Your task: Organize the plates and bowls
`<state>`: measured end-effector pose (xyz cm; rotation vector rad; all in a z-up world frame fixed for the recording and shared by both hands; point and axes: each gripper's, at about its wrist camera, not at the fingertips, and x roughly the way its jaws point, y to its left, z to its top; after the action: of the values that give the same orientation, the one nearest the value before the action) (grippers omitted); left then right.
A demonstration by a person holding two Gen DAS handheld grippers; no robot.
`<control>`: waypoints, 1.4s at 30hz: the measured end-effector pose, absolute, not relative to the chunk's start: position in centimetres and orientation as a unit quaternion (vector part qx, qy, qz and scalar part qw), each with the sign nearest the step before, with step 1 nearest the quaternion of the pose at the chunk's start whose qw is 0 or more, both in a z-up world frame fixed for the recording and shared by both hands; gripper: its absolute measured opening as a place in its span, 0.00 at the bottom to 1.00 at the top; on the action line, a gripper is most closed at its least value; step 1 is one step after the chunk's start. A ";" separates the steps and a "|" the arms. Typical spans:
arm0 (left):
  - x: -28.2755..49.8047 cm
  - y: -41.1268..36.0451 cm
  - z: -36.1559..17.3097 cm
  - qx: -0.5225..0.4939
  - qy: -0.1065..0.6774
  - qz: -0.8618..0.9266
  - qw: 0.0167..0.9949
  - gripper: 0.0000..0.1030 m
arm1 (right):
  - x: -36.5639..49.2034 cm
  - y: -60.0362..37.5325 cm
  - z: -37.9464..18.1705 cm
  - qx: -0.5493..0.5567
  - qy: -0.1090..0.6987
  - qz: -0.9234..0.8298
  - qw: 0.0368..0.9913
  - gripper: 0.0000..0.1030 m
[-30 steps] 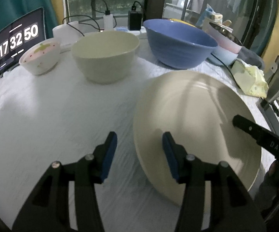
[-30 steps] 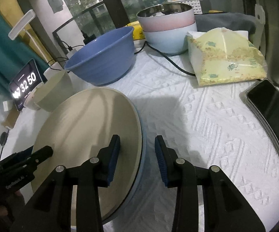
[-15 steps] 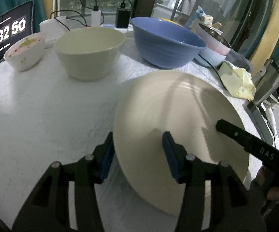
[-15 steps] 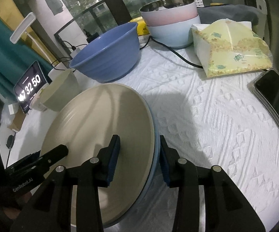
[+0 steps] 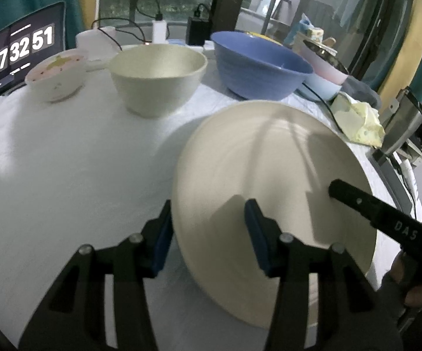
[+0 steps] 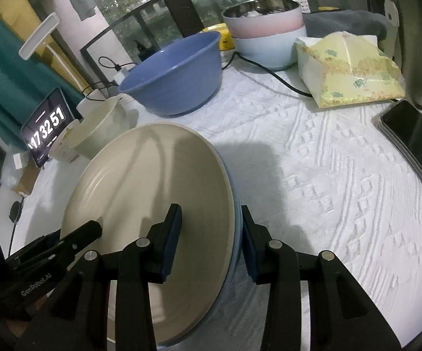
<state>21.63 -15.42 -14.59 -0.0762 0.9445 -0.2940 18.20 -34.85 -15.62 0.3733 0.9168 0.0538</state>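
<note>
A large cream plate (image 5: 272,175) lies on a blue plate whose edge (image 6: 234,251) shows beneath it. My left gripper (image 5: 208,234) is open and straddles the stack's left rim, one finger on top, one outside. My right gripper (image 6: 209,242) is open and straddles the right rim the same way. A cream bowl (image 5: 158,77), a blue bowl (image 5: 260,67) and a small pink-patterned bowl (image 5: 56,73) stand behind on the white cloth.
A pink bowl stacked in a pale blue bowl (image 6: 268,32) stands at the back right with a cable beside it. A yellow tissue pack (image 6: 348,76) and a dark phone (image 6: 415,134) lie at the right. A clock tablet (image 5: 23,49) stands at the back left.
Both grippers have slid inward over the plate stack's opposite rims. The jaws stayed open. The bowls have not moved.
</note>
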 end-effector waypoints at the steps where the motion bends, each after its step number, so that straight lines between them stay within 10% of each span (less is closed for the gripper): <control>1: 21.5 -15.1 -14.5 -0.037 0.451 -0.140 0.881 0.47 | 18.1 -34.5 -15.4 0.177 0.439 0.027 0.880 0.40; 42: 20.4 4.7 -13.7 -0.130 0.420 -0.028 0.898 0.47 | 23.0 -14.8 -13.4 0.079 0.458 0.130 0.876 0.40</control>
<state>20.39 4.70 -13.71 -0.2695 0.8691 -0.0572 23.04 -14.81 -13.43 0.1647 0.9569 0.2723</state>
